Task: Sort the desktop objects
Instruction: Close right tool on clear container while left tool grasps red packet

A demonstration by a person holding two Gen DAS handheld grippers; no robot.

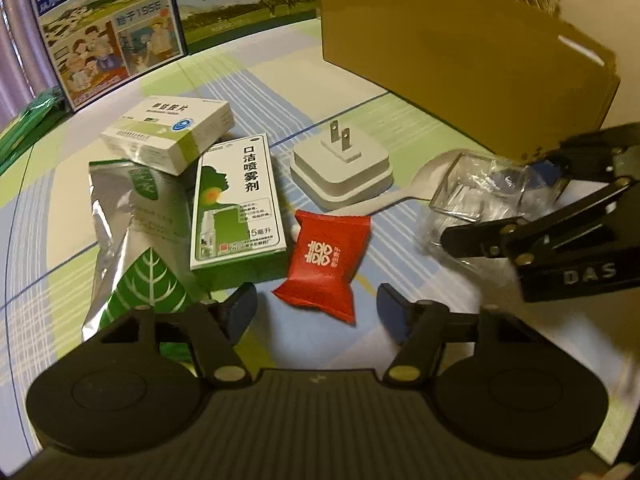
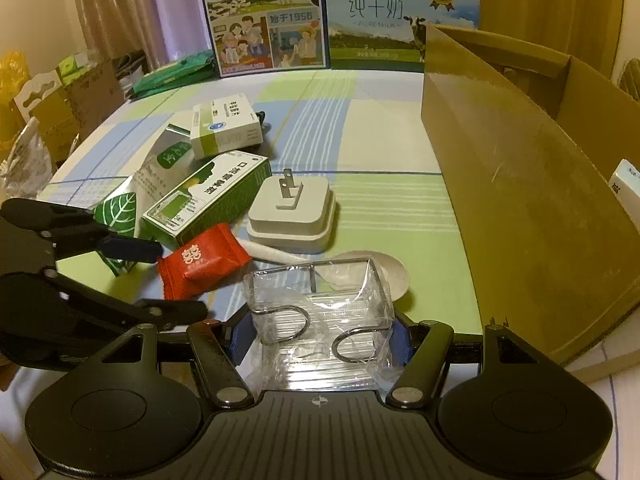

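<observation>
A red candy packet (image 1: 320, 268) lies on the checked tablecloth. Its near end sits between the fingertips of my open left gripper (image 1: 318, 310), which the right wrist view shows from the side as the left gripper (image 2: 178, 280) straddling the red packet (image 2: 204, 266). My right gripper (image 2: 320, 338) is shut on a clear-wrapped wire rack (image 2: 320, 312), its blue pads pressing both sides. In the left wrist view, the right gripper (image 1: 496, 204) holds the wire rack (image 1: 476, 192) over a white spoon (image 1: 424, 184).
A white plug adapter (image 1: 340, 172), a green spray box (image 1: 240, 208), a white medicine box (image 1: 168, 136) and a foil pouch (image 1: 132, 232) lie close together. An open cardboard box (image 2: 520, 160) stands on the right. Milk cartons (image 2: 264, 16) line the back.
</observation>
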